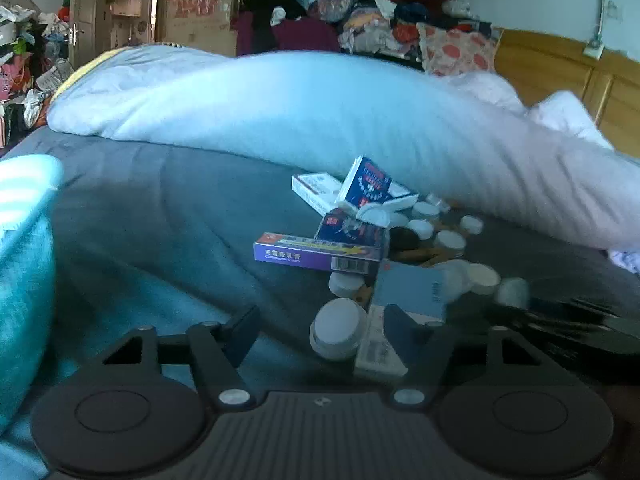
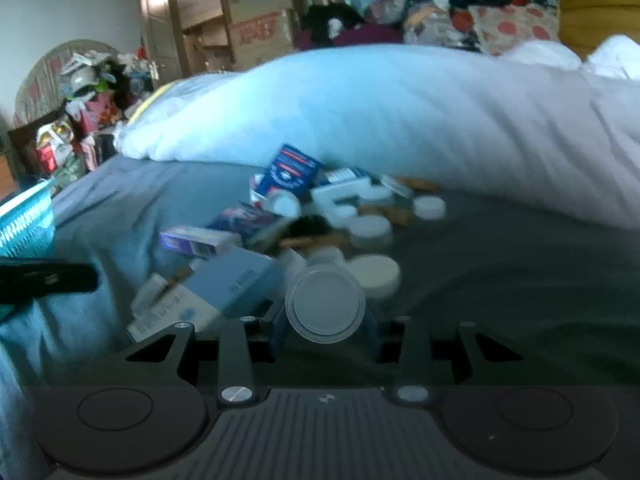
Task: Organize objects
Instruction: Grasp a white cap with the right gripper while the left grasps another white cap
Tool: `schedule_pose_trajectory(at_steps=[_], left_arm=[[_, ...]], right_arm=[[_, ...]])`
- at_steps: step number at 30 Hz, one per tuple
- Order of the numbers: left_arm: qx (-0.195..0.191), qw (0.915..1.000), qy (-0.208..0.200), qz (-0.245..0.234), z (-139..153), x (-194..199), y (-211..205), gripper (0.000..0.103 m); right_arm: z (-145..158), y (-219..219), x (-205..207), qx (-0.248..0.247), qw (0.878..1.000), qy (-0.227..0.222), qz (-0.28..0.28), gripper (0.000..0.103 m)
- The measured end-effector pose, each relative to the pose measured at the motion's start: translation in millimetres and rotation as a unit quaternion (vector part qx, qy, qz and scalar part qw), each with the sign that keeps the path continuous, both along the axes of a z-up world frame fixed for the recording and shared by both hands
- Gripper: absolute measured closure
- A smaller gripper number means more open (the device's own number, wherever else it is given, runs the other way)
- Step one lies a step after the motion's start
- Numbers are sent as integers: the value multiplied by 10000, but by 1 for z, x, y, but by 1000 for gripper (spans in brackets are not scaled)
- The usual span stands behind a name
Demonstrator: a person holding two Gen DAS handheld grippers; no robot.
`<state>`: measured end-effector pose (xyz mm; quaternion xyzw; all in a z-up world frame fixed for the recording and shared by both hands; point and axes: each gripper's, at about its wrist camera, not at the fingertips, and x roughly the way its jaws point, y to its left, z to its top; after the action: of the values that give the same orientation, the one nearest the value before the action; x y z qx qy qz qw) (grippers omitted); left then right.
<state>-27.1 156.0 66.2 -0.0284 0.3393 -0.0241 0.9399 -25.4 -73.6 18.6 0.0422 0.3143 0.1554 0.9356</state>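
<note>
A heap of medicine boxes and white-capped bottles lies on the grey bedsheet [image 1: 160, 208]. In the left wrist view, my left gripper [image 1: 320, 320] stands open around a lying white-capped bottle [image 1: 338, 334] and a white box [image 1: 378, 354]; its left finger is clear of the bottle. Beyond them are a light blue box [image 1: 408, 288], a purple box [image 1: 316, 254] and a tilted blue box [image 1: 366, 184]. In the right wrist view, my right gripper [image 2: 325, 320] is shut on a white-capped bottle [image 2: 325, 306], cap facing the camera. The light blue box [image 2: 240, 280] lies just to its left.
A bulky white duvet [image 1: 320, 112] lies behind the heap. A teal cloth [image 1: 24, 260] sits at the left. The other gripper shows as a dark blurred shape at the right edge [image 1: 560, 320]. Piled clothes [image 1: 400, 20] and cardboard boxes [image 1: 200, 12] fill the back.
</note>
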Motion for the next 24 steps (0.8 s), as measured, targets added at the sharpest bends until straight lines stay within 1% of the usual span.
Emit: schedule_pose_trajectory(at_steps=[2,4,6,9,10,11,12,15,17,22,24], left_arm=[[-13,9999,149,-86,-16,17,-3,41],[61,9998,155,-84,-28,25,-6,40],[7,10000,51,-19,-33,29,-5,40],[20,9999,-2,-129,-37,35,-8,40],[29,9999,13,-163,-39,37,-9,42],[21,9998,42,-192,-40,38,-10,56],[1,9997,55,-219,-40,38,-10,61],[150,9997,-76,-160,-32,31,-11,61],[365,9987,-308,-158,-21,21,-15,61],[897,9910,-980,-191,15,-6,-26,61],[1031,9880,-1140,-164,32,-15,-29,61]], right_arm=[[-8,-4,4,26,9998,155,-91,63],[-13,-3,6,10,9998,179,-106,63],[-14,0,6,-40,9999,144,-55,63],[-17,0,6,-40,9998,171,-47,63],[-17,-1,7,-37,9998,170,-43,63],[-16,-1,7,-32,9998,170,-45,63],[-16,-1,7,-21,9999,162,-50,63],[-15,-2,7,10,9999,131,-81,63],[-15,-2,7,29,9999,122,-94,63],[-9,-2,4,72,9999,21,-103,63],[-1,0,1,54,9999,-75,-78,63]])
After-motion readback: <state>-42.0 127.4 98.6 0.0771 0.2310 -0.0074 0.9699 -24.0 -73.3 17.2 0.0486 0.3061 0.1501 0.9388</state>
